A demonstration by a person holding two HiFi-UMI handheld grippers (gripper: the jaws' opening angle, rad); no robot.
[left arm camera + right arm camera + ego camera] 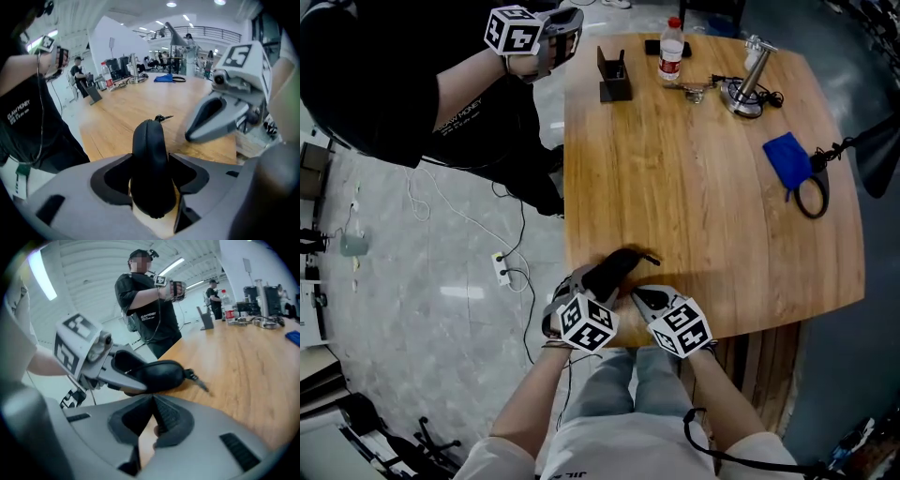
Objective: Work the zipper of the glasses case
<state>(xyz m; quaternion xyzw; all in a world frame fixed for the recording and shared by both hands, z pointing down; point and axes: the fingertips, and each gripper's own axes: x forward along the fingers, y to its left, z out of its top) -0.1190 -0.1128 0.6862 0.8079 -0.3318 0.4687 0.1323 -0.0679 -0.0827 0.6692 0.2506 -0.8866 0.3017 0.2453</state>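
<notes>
1. wooden table (703, 187) is carrying the work at its near edge.
2. left gripper (150, 164) is clamping both jaws on the glasses case (149, 138), held on edge.
3. right gripper (152, 418) is hovering just beside it, jaws pressed together, empty.
4. zipper pull (200, 381) is sticking out at the far end; a hard tug risks dragging the case from the clamp.

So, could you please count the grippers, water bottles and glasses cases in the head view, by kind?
Grippers: 3 (left gripper, right gripper, other person's gripper)
Water bottle: 1
Glasses case: 1
Total: 5
</notes>
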